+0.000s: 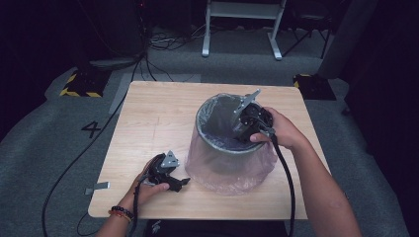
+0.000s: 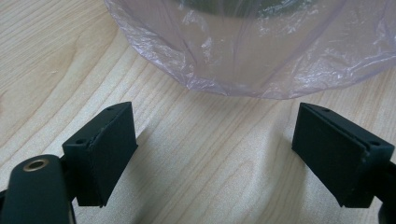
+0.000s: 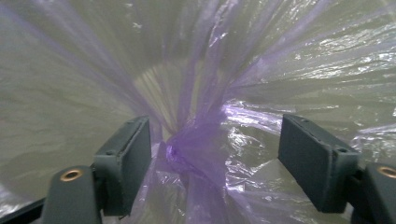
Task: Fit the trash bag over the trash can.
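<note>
Bin, round and grey [image 1: 207,116], centre frame: our right gripper [image 3: 212,158] gapes inside over gathered purple plastic liner [image 3: 196,154]; left gripper [image 2: 215,149] waits open.

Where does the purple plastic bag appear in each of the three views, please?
High view: the purple bag lines the bin at table centre, draped over its rim and outside.
Left gripper view: its loose hem spans the top, above the open fingers.
Right gripper view: its gathered inside lies between the open fingers.
Shared landmark: the bag's crinkled purple film.
</note>
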